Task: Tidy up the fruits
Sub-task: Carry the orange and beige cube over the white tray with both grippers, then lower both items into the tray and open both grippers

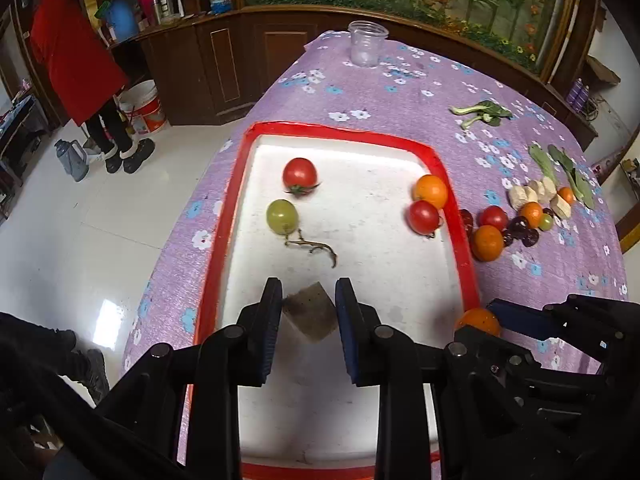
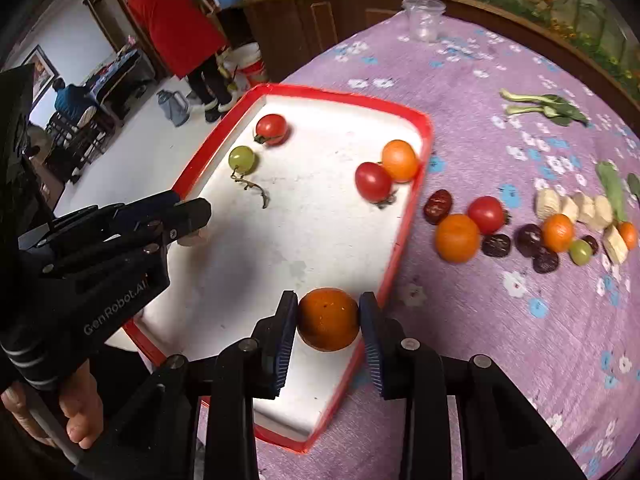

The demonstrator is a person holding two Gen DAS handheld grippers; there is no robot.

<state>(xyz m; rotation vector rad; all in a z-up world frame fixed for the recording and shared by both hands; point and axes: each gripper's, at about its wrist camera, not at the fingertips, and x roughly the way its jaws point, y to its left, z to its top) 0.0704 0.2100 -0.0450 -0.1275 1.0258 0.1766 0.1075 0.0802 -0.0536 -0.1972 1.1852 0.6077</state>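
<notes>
Left wrist view: the left gripper [image 1: 308, 312] pinches a brownish cube-shaped chunk [image 1: 310, 314] over the red-rimmed white tray [image 1: 452, 184]. Right wrist view: the right gripper [image 2: 328, 320] clamps a small orange [image 2: 329, 319] just inside the tray's near right edge. Two cherry tomatoes [image 2: 272, 129], a green grape [image 2: 241, 158] with its stem and another orange [image 2: 400, 161] already lie in the tray. More fruit sits clustered on the purple floral tablecloth [image 2: 500, 320] beside it.

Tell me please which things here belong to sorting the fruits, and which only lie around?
Belong to the job:
- red tray
- held orange
- held pale chunk
- tomatoes, grape, orange in the tray
- fruit pile on the cloth

Just lying about:
- plastic cup
- green leaves
- bare stem
</notes>
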